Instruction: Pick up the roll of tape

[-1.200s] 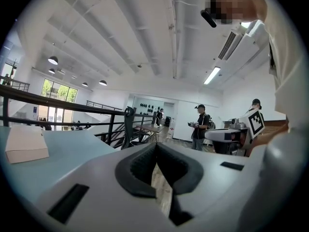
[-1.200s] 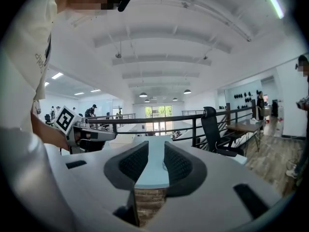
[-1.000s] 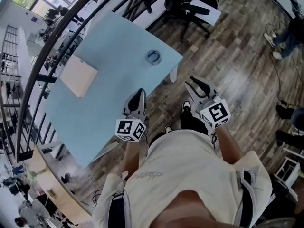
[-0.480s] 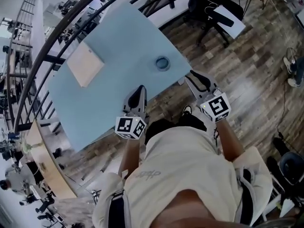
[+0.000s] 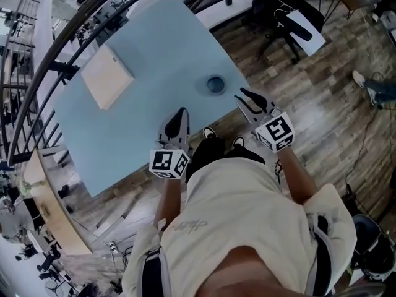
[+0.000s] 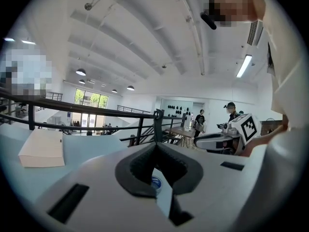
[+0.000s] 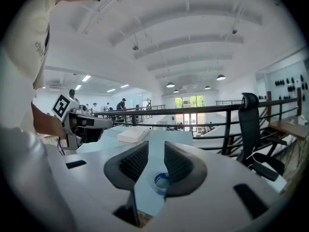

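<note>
The roll of tape (image 5: 215, 84), blue-rimmed, lies flat near the right edge of the light blue table (image 5: 154, 48). My right gripper (image 5: 242, 94) hovers at that edge just short of the roll, open, with nothing between its jaws. In the right gripper view the tape (image 7: 161, 181) shows ahead through the gap of that gripper (image 7: 155, 148). My left gripper (image 5: 181, 113) is over the table's near edge, left of the roll, its tips together. The tape (image 6: 155, 182) shows low beyond the left gripper (image 6: 155, 146), apart from it.
A flat beige box (image 5: 107, 77) lies on the table's far left part. A dark railing (image 5: 62, 48) curves behind the table. Office chairs (image 5: 291, 17) stand on the wooden floor to the right. The person's shoes (image 5: 210, 133) are by the table's edge.
Both grippers have advanced toward the table. The right one went from over the floor to the table's edge beside the tape. Jaws look unchanged.
</note>
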